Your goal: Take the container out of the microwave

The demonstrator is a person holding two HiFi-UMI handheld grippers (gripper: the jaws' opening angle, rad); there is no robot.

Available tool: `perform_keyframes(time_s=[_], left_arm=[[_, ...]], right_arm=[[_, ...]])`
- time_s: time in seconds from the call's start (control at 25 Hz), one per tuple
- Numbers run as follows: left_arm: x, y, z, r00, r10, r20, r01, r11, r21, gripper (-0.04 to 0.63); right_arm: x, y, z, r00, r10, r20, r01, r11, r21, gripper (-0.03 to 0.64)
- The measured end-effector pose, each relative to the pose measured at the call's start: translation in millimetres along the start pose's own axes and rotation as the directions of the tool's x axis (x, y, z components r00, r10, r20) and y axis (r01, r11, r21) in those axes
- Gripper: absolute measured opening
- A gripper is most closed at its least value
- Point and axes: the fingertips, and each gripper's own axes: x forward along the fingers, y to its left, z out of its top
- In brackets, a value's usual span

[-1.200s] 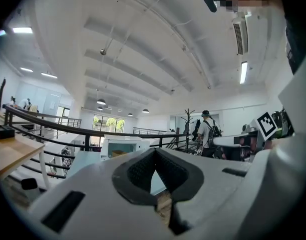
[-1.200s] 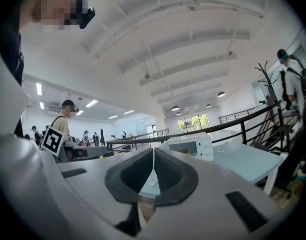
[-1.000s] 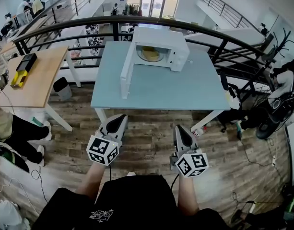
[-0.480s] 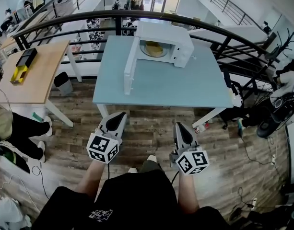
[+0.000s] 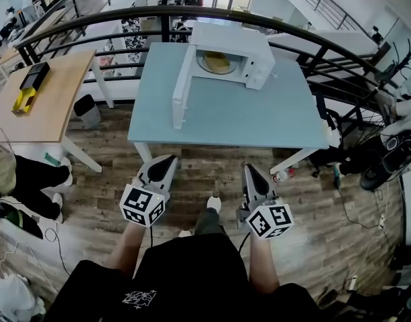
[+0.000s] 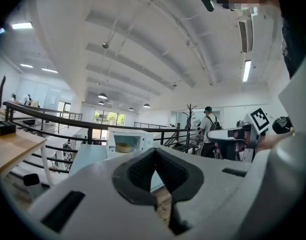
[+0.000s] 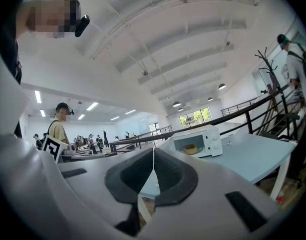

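You get bright, even light: daylight from far windows [image 6: 105, 117], plus ceiling strip lights [image 6: 247, 70]. Shadows soft. Strong fisheye bending at edges, black corners in both gripper views. Near jaws slightly soft; microwave [image 5: 225, 56] sharp.

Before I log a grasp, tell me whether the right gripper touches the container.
Apart. Head view: the right gripper hangs over the floor, the container sits inside the microwave.

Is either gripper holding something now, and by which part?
Nothing is held: the left gripper and the right gripper are both shut and empty.
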Motion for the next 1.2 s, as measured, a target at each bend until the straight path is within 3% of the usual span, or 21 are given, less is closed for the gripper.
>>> perform_keyframes(time_s=[0.52, 1.2], left_arm=[[59, 16, -7, 1.000, 0.019, -0.015, -0.019, 1.000, -0.020, 0.008], [198, 26, 20, 0.999, 0.013, -0.029, -0.013, 1.000, -0.006, 0.008]], right_arm=[[44, -45, 1, 0.999, 0.036, -0.002, -0.036, 0.999, 0.020, 0.006], [142, -151, 33, 0.992, 0.123, -0.026, -0.122, 0.991, 0.052, 0.006]])
